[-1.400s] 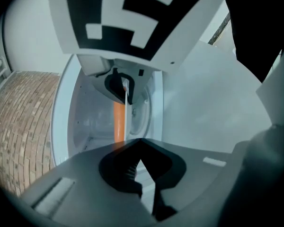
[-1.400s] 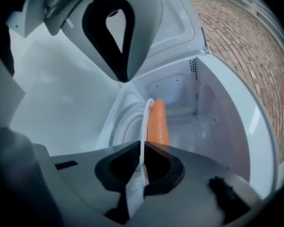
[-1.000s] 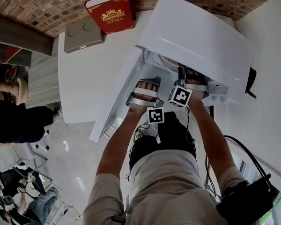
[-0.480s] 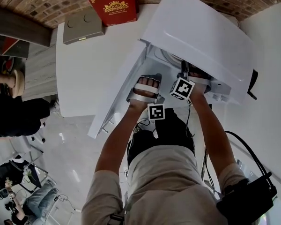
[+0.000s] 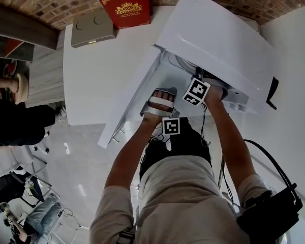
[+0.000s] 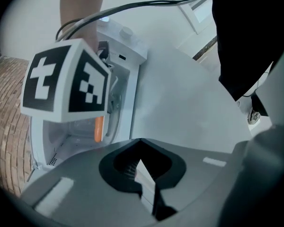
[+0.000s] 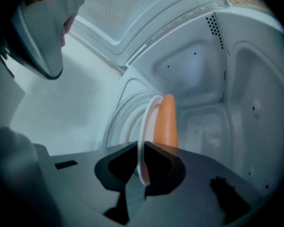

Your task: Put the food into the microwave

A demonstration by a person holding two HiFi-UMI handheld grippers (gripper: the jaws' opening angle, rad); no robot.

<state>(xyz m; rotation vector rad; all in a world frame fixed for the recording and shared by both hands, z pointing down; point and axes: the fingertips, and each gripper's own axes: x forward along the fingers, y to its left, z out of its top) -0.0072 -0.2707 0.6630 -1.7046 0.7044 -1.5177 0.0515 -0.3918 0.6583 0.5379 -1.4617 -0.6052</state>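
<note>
White microwave [image 7: 194,70], right gripper [image 7: 141,146] pinching thin round plate [image 7: 143,124] (tapered carrot [image 7: 166,122] aboard), left gripper [image 6: 141,141] jaws together

The boxy microwave [image 5: 213,39] is white inside and out. The tapered carrot [image 7: 165,122] is bright orange, on a round white plate [image 7: 143,126]. The left gripper [image 6: 139,143] and the right gripper [image 7: 138,150] are dark grey plastic, and their marker cubes [image 5: 195,92] are white with black squares. The hardcover book [image 5: 127,9] is deep red with a gold crest. The brick wall [image 5: 46,6] is reddish-brown with pale mortar, and the flat table [image 5: 96,80] is white.
</note>
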